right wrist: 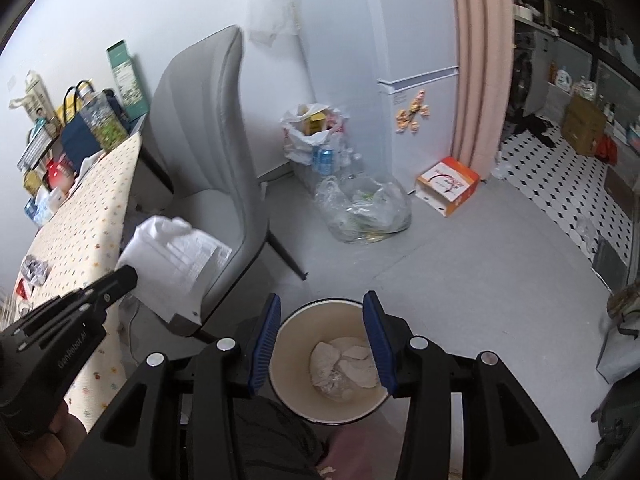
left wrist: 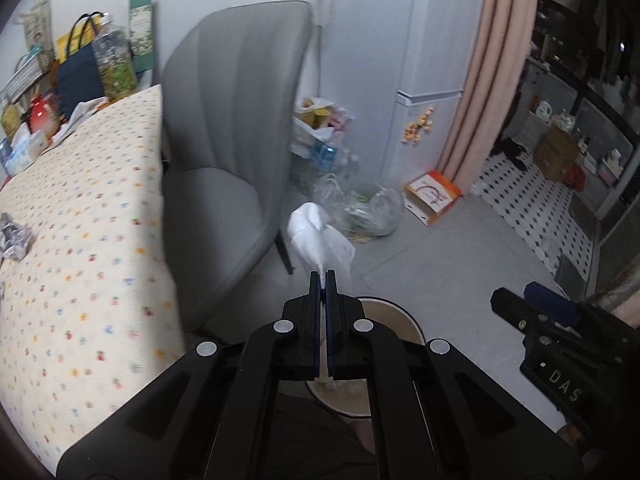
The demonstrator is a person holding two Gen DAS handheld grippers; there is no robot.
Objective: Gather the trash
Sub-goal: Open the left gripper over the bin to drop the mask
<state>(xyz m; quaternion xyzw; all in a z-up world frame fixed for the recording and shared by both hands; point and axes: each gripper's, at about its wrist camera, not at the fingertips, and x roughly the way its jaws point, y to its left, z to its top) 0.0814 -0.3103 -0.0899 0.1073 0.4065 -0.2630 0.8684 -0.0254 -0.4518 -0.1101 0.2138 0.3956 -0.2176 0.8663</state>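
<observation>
White paper sits clamped in the left tongs; right tongs gape above one bin.

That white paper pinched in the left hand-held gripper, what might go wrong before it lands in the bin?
1. The left hand-held gripper pinches only a corner of the white paper, so it might slip free.
2. The paper looks wide beside the bin, which already holds crumpled paper; it may catch on the rim.

The round cream bin's mouth lies unobstructed between the spread right tool fingers, the grey upholstered chair crowding its left, bare grey floor to its right.
</observation>
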